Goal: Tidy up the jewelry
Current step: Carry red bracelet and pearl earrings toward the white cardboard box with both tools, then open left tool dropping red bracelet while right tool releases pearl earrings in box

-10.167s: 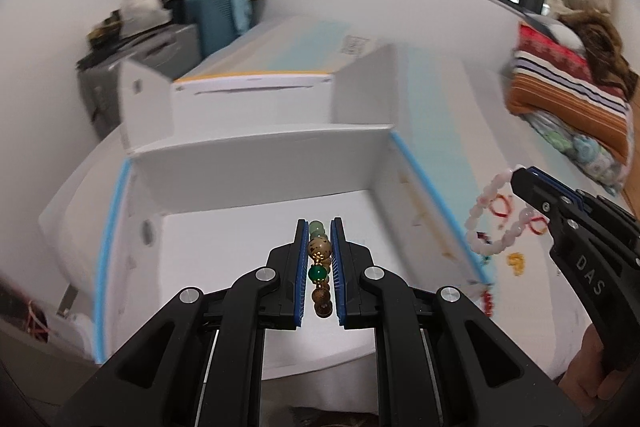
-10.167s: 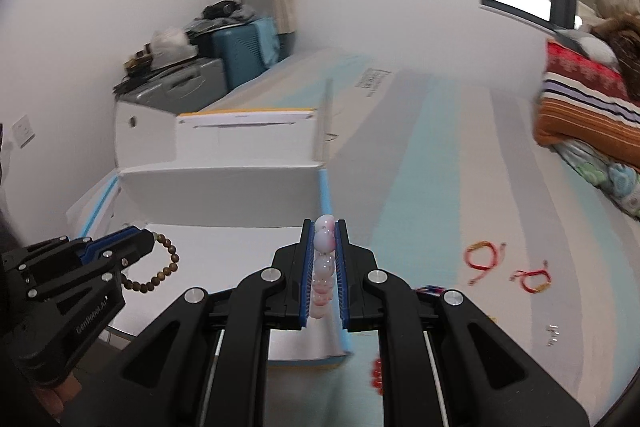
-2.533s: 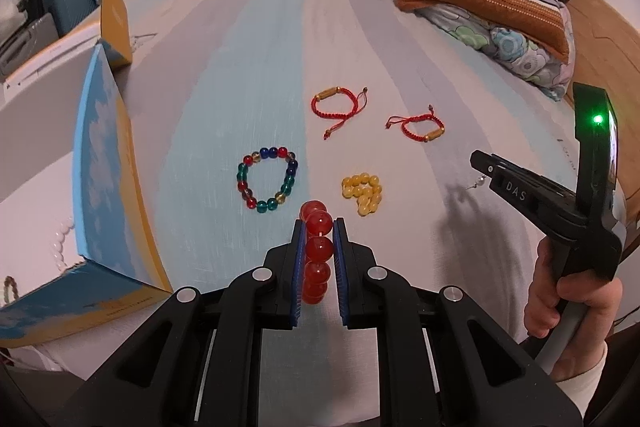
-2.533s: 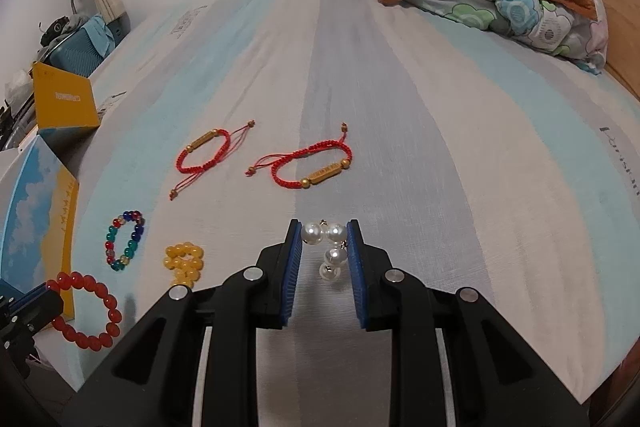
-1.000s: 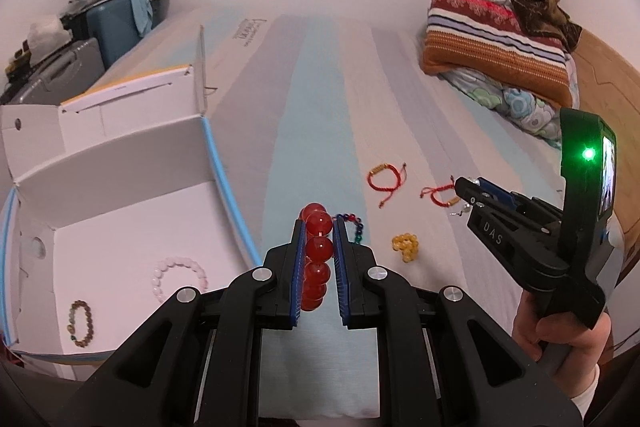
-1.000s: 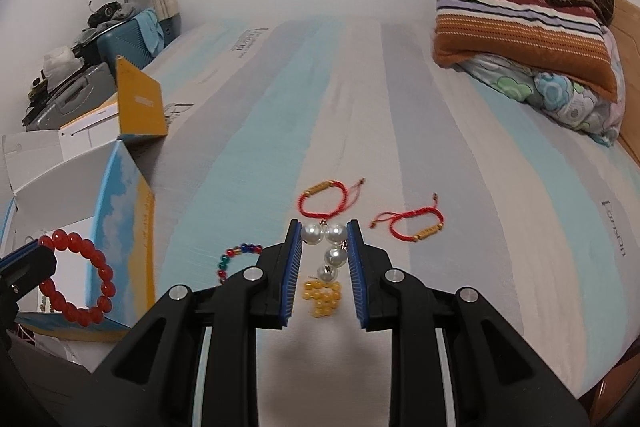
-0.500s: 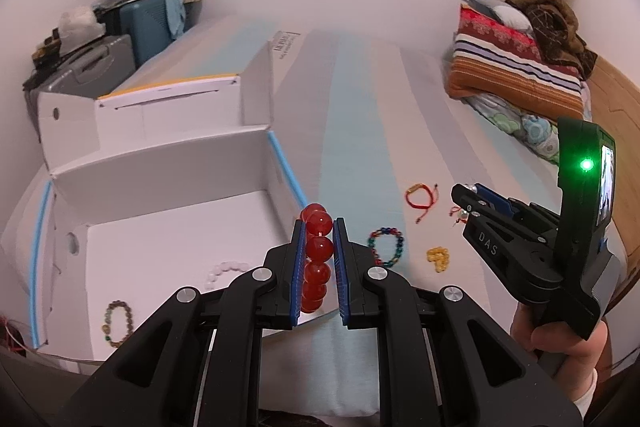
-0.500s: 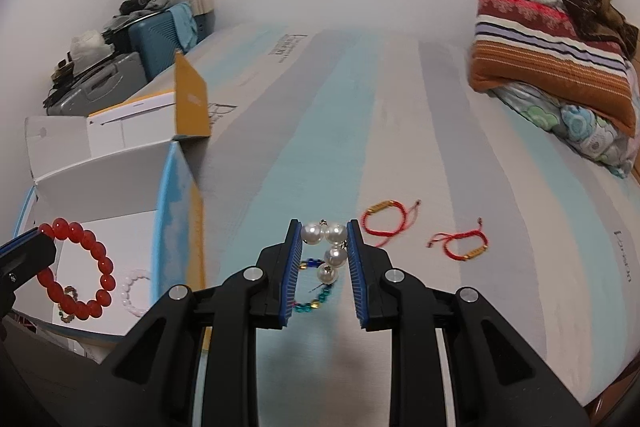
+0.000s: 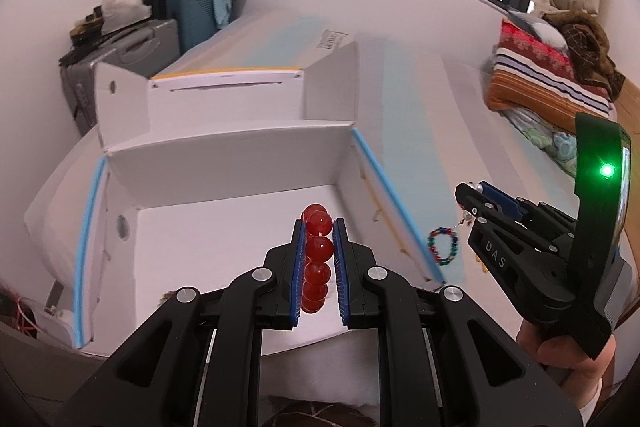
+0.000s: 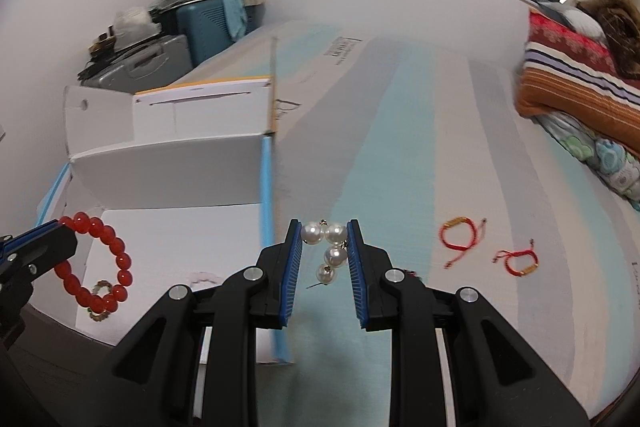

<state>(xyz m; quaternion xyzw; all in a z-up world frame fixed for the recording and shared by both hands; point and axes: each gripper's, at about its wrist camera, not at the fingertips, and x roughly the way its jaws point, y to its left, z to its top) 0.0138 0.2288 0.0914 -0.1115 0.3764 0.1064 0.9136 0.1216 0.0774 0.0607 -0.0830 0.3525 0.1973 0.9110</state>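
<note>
In the left wrist view my left gripper [image 9: 318, 225] is shut on a red bead bracelet [image 9: 318, 249], held above the floor of an open white box [image 9: 228, 163]. My right gripper [image 10: 324, 229] is shut on pearl earrings [image 10: 326, 235] just right of the box's blue-edged wall [image 10: 265, 187], over the striped bed sheet. The right wrist view shows the left gripper [image 10: 64, 233] at the left edge with the red bracelet [image 10: 120, 247] hanging as a ring over the box. A brown bead bracelet [image 10: 100, 301] and a pale pink one [image 10: 202, 277] lie in the box.
A multicolour bead bracelet [image 9: 442, 247] lies on the sheet beside the box, and two red cord bracelets [image 10: 460, 239] [image 10: 518, 261] lie further right. Suitcases [image 9: 160, 23] stand behind the box by the wall. Striped pillows [image 10: 580, 83] lie at the far right.
Both grippers have swung left from the loose jewelry on the sheet towards the box. The red bracelet now hangs over the box's floor, and the pearls are beside its right wall.
</note>
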